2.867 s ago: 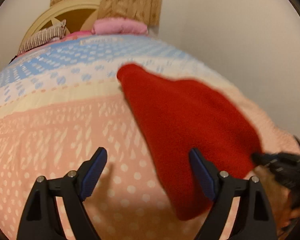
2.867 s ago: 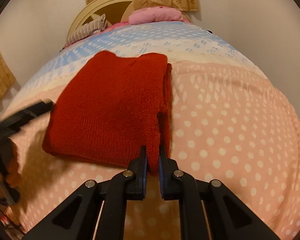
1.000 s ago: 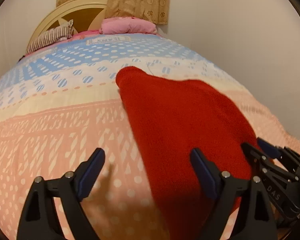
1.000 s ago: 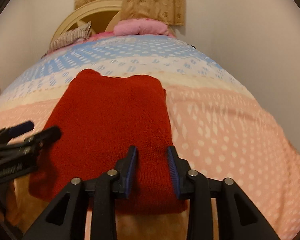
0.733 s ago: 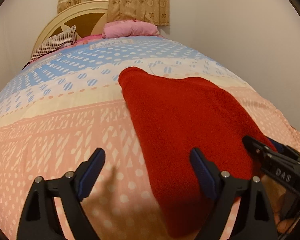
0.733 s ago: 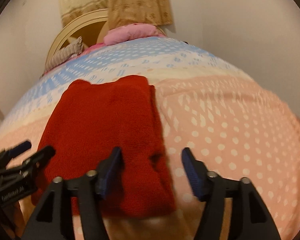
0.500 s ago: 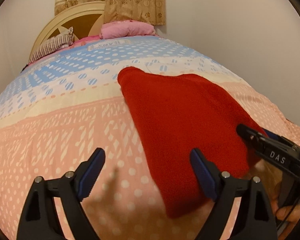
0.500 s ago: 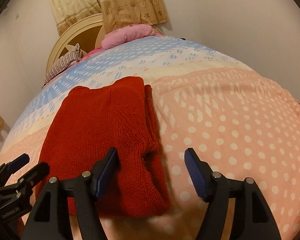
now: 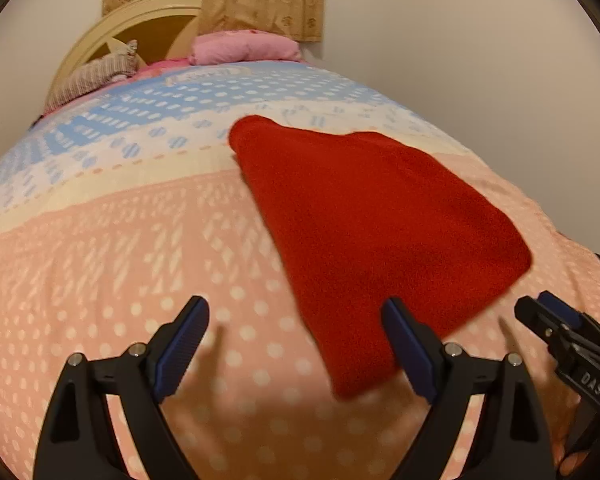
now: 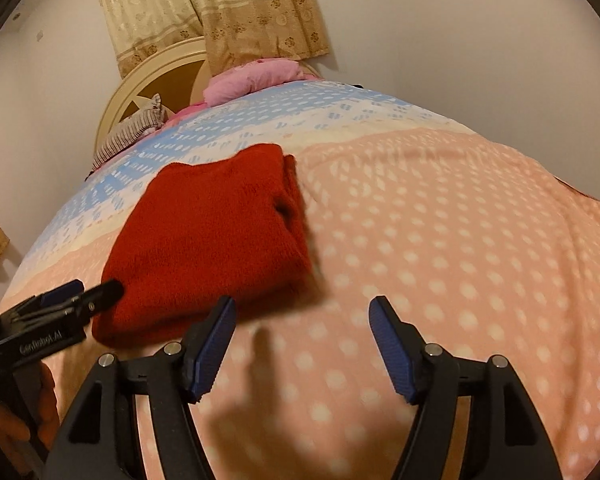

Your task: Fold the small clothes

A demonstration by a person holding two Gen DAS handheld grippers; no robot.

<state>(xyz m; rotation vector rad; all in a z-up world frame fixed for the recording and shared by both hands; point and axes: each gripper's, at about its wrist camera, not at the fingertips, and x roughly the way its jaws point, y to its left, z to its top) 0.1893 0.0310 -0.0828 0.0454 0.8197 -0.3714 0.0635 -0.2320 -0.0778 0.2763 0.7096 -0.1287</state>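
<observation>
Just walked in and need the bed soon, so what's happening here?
A person is folding a red sweater on the bed with a gripper in each hand. It lies folded flat. The right gripper has just opened off it and holds nothing; the left gripper is open by its near edge, not gripping.

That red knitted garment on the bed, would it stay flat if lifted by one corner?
Probably not. The red knitted garment looks like soft, thick wool lying in folded layers, so it would likely droop and unfold. Its fuzzy surface should grip rather than slip. It rests on a soft bedspread, so pushing may bunch it.
</observation>
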